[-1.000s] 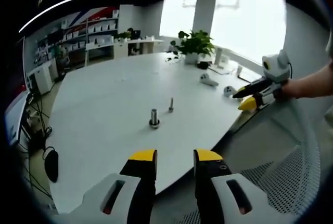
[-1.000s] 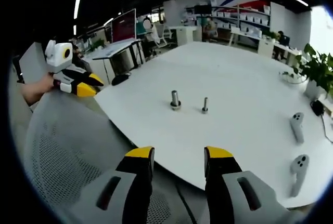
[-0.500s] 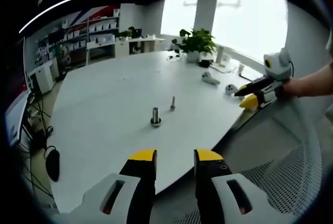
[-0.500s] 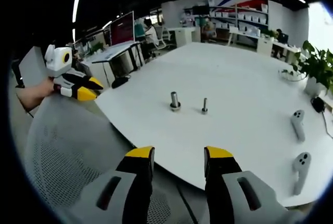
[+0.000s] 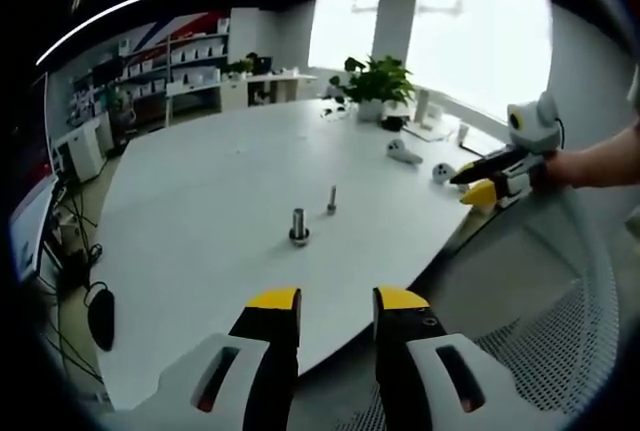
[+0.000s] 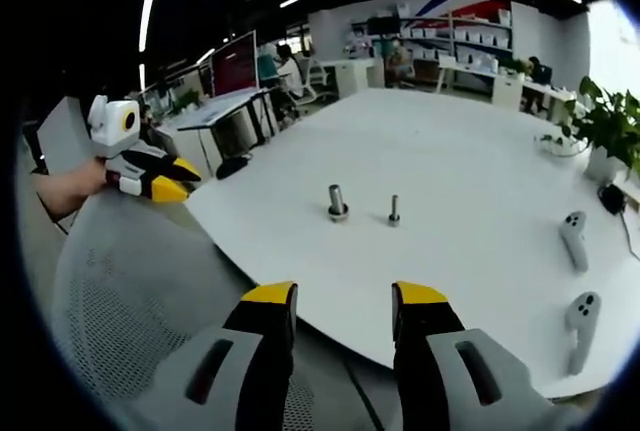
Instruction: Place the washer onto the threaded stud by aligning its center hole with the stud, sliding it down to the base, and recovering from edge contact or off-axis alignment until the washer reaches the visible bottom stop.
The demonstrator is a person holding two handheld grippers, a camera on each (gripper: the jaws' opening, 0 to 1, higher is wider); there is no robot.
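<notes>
Matt white table [image 5: 200, 191] (metal stud [image 5: 298, 225])

I saw two small metal parts standing upright on the white table [image 5: 200, 201], near each other but apart, both well away from the table's edge. One was the stud [image 5: 331, 199], thin and grey with a slightly wider foot; in the right gripper view the stud [image 6: 394, 210] sat to the right of the other part. The other was a thicker steel cylinder [image 5: 298, 225] with a flat ring at its base, which may have been the washer, too small for me to tell. The same cylinder [image 6: 337, 201] in the right gripper view looked upright, ring touching the tabletop.
</notes>
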